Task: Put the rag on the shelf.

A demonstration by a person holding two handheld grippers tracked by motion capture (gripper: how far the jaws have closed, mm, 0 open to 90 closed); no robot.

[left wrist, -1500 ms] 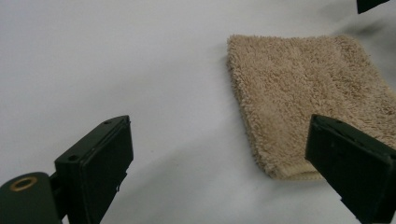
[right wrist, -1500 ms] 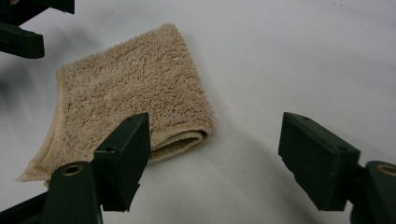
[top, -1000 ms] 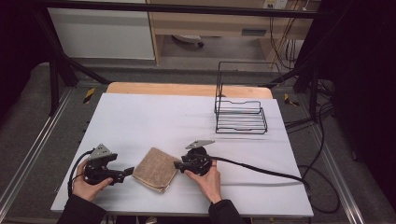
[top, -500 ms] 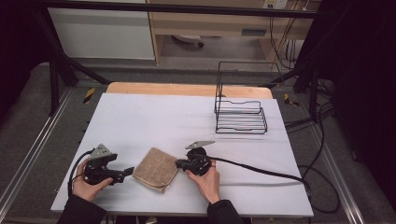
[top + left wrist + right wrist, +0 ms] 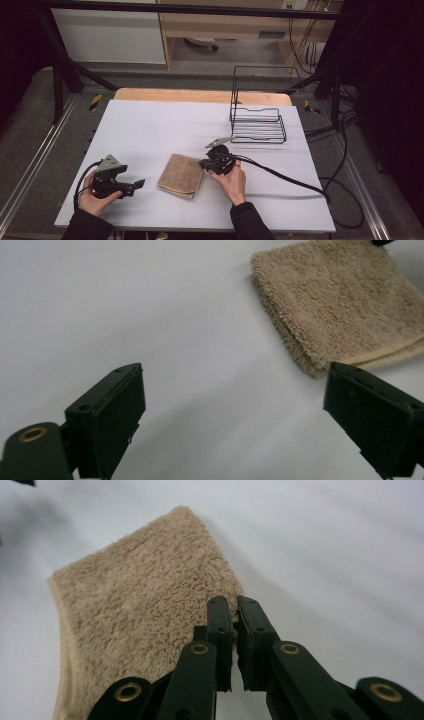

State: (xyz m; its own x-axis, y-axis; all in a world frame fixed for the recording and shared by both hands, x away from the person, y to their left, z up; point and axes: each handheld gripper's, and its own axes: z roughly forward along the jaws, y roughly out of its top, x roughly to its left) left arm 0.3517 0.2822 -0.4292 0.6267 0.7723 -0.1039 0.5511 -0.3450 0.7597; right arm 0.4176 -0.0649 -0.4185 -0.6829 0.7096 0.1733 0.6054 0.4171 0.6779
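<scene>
A black wire rack stands on the white counter, at its far right part, with a tall open frame behind a low shelf. At the far edge of the counter a strip of bare wood is visible. Behind it are pale cabinets, and black cables lie on the grey floor at the right.

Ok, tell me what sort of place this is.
Most likely a lab or data-recording workstation rather than a home: a white table inside a metal frame rail, loose cables on the floor, and a person working a cabled hand-held gripper beside a folded towel.
</scene>
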